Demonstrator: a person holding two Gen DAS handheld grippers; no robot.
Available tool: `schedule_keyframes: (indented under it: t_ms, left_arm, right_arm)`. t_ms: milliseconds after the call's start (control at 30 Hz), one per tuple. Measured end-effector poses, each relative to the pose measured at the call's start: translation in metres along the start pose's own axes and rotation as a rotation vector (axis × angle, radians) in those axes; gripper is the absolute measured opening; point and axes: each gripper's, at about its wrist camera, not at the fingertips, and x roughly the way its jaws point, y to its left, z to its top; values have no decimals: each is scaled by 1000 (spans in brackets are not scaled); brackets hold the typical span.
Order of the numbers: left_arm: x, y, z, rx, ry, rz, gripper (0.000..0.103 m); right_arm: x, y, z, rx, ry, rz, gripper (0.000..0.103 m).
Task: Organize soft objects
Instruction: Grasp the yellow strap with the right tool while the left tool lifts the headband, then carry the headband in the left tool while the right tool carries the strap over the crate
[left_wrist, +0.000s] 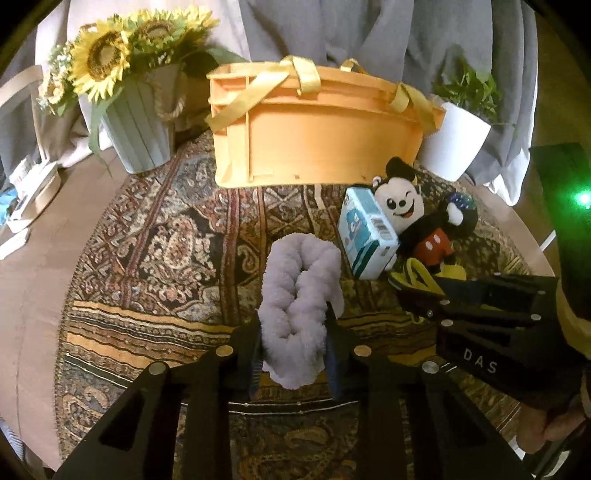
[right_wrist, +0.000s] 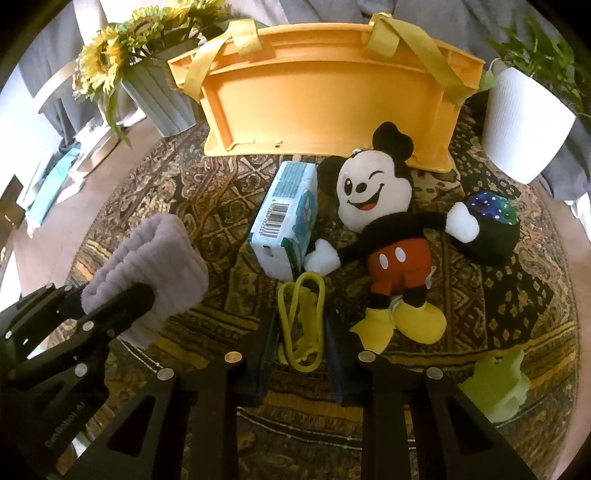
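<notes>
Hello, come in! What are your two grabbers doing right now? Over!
Left gripper shut on lavender towel. Right gripper fingers straddle yellow rubbery toy, grip unclear. Orange basket ahead; Mickey plush and tissue pack lie before it.

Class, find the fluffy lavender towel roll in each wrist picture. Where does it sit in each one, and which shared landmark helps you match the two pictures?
Left wrist view: the fluffy lavender towel roll sits at centre, low down, gripped in the left claw.
Right wrist view: it appears at the left edge, in the same claw, seen from the side.
Shared landmark: the orange plastic basket with yellow fabric handles, at top centre in both.
</notes>
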Motion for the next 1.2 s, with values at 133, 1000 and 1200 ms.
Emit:
schedule_keyframes:
  t_ms: [133, 1000, 1200]
  left_arm:
    - [-10, -3, 3, 5, -36, 17, 28]
    - [-73, -17, 69, 1, -284, 21, 28]
    - [-82, -23, 88, 3, -337, 16, 28]
  right_arm:
    - [-12, 0, 1, 5, -30, -2, 26]
    - [-106, -10, 53, 32, -328, 14, 26]
    - [-121, -17, 64, 44, -383, 15, 26]
